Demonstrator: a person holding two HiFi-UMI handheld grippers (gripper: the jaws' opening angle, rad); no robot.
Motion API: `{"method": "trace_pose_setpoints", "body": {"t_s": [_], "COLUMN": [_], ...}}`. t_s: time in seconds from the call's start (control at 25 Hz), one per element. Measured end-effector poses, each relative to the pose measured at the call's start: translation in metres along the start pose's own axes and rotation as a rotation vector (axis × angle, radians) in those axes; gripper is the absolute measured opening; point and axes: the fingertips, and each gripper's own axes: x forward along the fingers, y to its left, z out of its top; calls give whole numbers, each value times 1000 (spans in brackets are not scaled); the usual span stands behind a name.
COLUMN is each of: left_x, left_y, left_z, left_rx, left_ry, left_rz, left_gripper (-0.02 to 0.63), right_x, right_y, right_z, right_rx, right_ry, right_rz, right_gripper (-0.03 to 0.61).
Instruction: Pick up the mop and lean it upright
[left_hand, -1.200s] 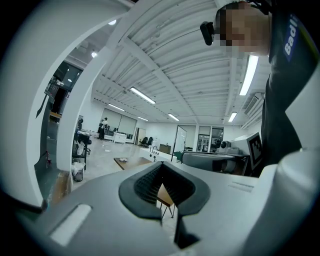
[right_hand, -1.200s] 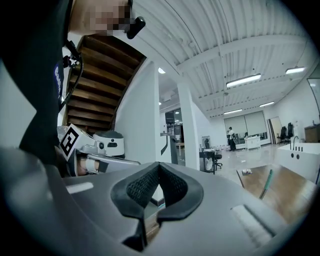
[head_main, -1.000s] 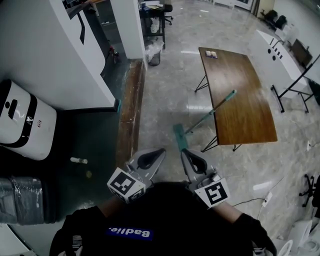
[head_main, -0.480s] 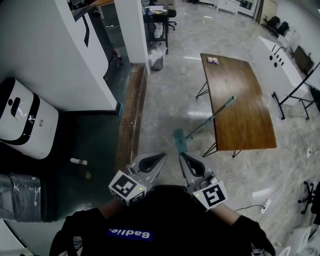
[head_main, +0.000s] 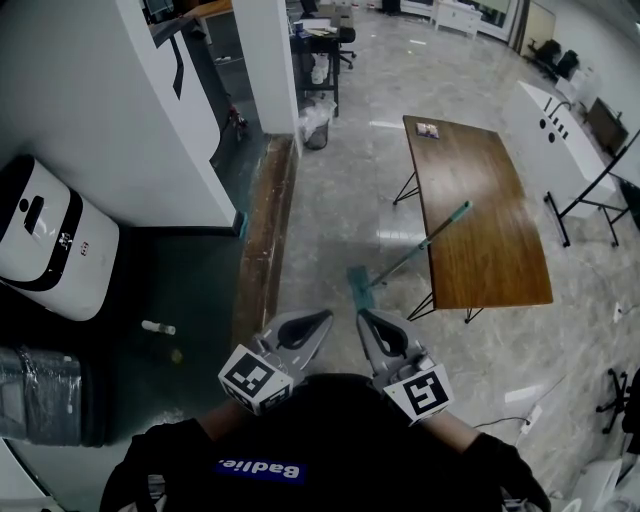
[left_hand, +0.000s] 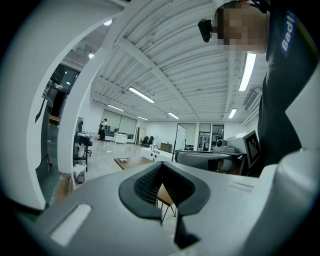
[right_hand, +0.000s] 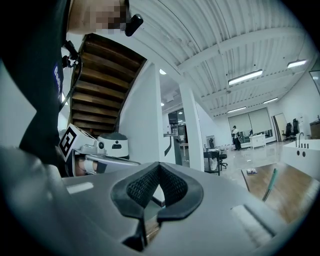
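Since the earlier frames nothing in the scene moves; only the head view shifts a little, so the room sits slightly lower in the picture. The left tool (head_main: 318, 319) and the right tool (head_main: 368, 320) stay side by side low in the view, pointing level. Each has its jaws pressed together and holds nothing. Just ahead of the right tool, the mop (head_main: 410, 250) rests its flat head on the pale floor (head_main: 340, 200). Its shaft slants up to the right, and its teal end lies at the near long edge of the wooden bench (head_main: 480, 200). To the left, a long wooden ledge (head_main: 265, 240) runs along the foot of a white wall (head_main: 90, 110).
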Motion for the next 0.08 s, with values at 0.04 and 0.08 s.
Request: {"method": "trace_pose_setpoints", "body": {"t_s": [0.04, 0.08], "left_x": [0, -1], "left_y": [0, 0], "left_z": [0, 0], "left_rx": [0, 1], "left_ry": [0, -1], "left_rz": [0, -1], "left_gripper": [20, 20], "right_x": [0, 1], "right_y": [0, 1], "right_z": [0, 0], "right_rx": [-1, -2], "right_ry": [0, 0], "right_rz": [1, 1], "right_gripper": [3, 3]}}
